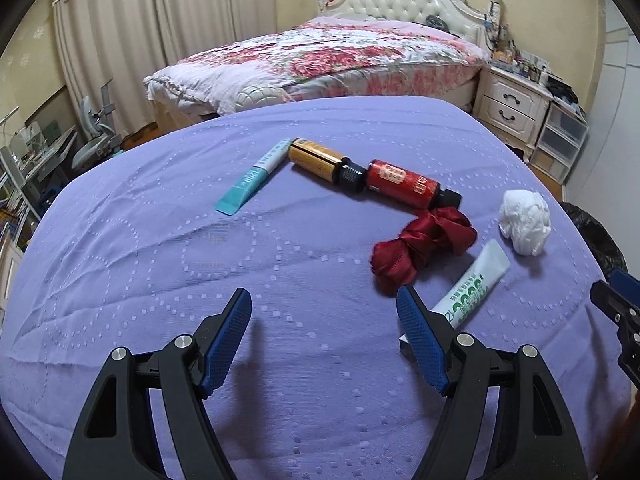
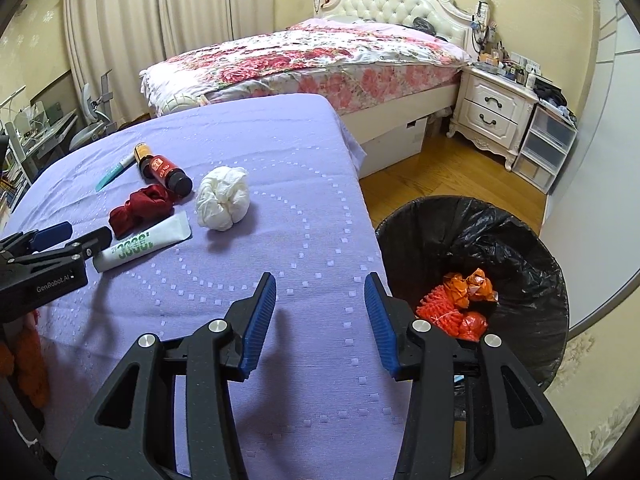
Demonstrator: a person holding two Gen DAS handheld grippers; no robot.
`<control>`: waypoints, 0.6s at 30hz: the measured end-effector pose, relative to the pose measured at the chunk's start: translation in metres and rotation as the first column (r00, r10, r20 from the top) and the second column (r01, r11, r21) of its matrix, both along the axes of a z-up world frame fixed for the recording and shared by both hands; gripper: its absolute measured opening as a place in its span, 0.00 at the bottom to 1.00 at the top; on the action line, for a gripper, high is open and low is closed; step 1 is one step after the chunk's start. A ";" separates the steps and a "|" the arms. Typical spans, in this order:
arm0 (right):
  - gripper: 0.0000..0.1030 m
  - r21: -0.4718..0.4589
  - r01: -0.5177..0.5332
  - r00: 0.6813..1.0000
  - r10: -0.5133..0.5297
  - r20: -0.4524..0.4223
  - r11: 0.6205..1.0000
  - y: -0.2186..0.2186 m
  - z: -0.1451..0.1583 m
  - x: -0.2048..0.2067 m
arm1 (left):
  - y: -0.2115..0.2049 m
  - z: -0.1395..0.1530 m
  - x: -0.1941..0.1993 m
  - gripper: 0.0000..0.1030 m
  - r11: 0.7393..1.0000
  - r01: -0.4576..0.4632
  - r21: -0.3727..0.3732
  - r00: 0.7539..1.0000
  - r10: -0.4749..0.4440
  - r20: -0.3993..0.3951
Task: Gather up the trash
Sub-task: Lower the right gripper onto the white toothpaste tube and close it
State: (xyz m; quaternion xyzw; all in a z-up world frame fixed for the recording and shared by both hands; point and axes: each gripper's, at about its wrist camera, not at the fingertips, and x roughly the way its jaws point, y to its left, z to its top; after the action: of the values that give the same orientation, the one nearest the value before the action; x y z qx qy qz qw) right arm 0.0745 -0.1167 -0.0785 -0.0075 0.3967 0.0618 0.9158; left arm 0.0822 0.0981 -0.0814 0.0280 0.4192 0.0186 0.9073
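Note:
On the purple-covered table (image 1: 160, 264) lie a crumpled white tissue (image 1: 525, 222) (image 2: 223, 198), a white tube with green print (image 1: 472, 286) (image 2: 142, 246), a dark red scrunchie (image 1: 420, 246) (image 2: 140, 208), a red bottle (image 1: 408, 186) (image 2: 166, 172), an orange bottle (image 1: 320, 159) and a teal tube (image 1: 254, 178). My left gripper (image 1: 324, 308) is open above bare cloth, its right finger beside the white tube's cap end. My right gripper (image 2: 320, 292) is open and empty over the table's right edge, beside a black-lined bin (image 2: 472, 280) holding orange trash (image 2: 460, 304).
A bed with a floral quilt (image 2: 304, 60) stands behind the table. A white nightstand (image 2: 492, 116) and plastic drawers (image 2: 548, 148) line the right wall. A desk and chair (image 1: 52, 148) are at the left. Wooden floor (image 2: 440, 172) shows between table, bed and bin.

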 end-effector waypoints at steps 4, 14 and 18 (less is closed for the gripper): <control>0.44 -0.001 0.000 1.000 0.000 0.001 1.000 0.001 0.000 0.000 | -0.007 -0.002 -0.007 0.71 0.999 0.037 -0.010 0.999 -0.037 -0.012; 0.44 -0.005 -0.016 1.000 0.016 0.009 1.000 0.008 0.005 -0.004 | -0.033 -0.004 -0.015 0.71 0.992 0.120 -0.048 0.991 -0.122 -0.045; 0.45 -0.003 -0.013 1.000 0.013 0.011 1.000 0.008 0.006 -0.004 | -0.042 -0.004 -0.019 0.71 0.988 0.148 -0.051 0.988 -0.150 -0.046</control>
State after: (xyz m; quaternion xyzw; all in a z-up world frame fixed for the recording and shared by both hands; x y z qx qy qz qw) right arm 0.0706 -0.1091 -0.0728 -0.0117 0.3916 0.0672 0.9176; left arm 0.0630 0.0565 -0.0858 0.0383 0.4386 -0.0599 0.8959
